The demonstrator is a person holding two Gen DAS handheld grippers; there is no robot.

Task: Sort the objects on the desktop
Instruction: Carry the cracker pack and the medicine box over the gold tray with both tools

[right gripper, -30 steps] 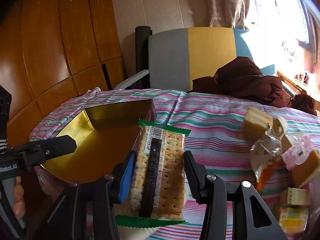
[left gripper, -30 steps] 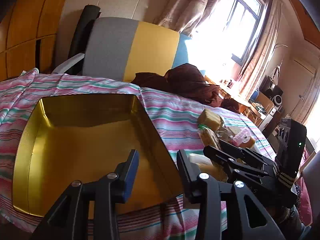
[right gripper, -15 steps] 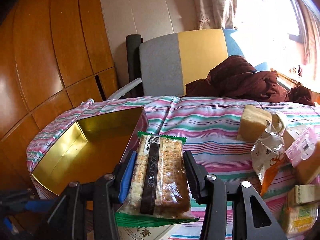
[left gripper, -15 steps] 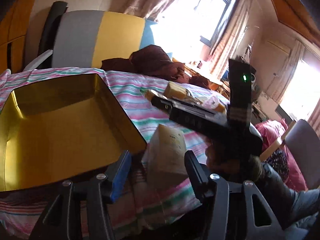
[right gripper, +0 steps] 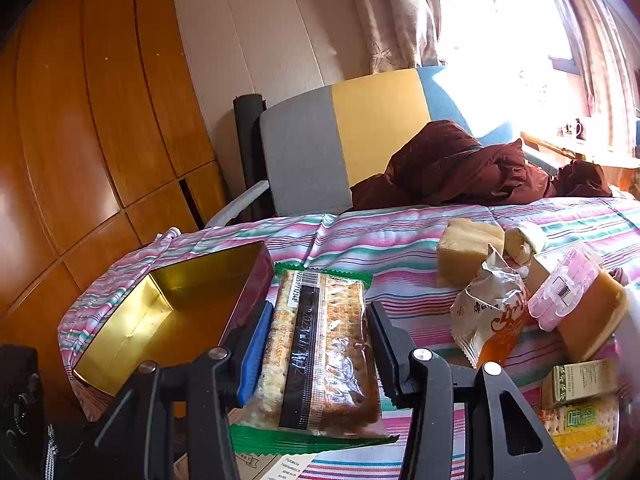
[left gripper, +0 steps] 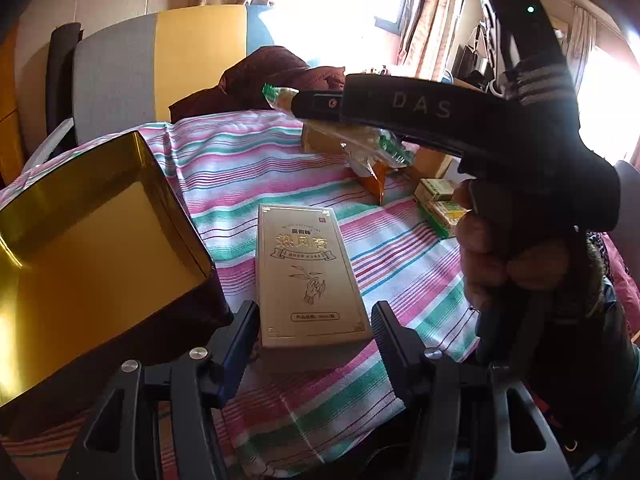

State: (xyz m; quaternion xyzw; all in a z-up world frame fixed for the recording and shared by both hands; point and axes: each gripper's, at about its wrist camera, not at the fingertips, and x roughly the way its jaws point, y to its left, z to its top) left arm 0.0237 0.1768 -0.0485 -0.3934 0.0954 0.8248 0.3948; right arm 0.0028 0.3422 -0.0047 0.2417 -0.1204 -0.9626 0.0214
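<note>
Right gripper (right gripper: 316, 344) was clamped on one cracker packet (right gripper: 320, 344), beside one gold tin (right gripper: 160, 320). Left gripper (left gripper: 316, 332) stood apart around one gold box (left gripper: 308, 276) lying on the tablecloth (left gripper: 248, 168), seemingly untouched.

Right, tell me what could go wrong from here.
The cracker packet sits between the right gripper fingers in slippery film, held up off the cloth; it may slip or crush before reaching the gold tin. The left gripper is open around the gold carton, close beside the tin's wall; closing could nudge either.
</note>
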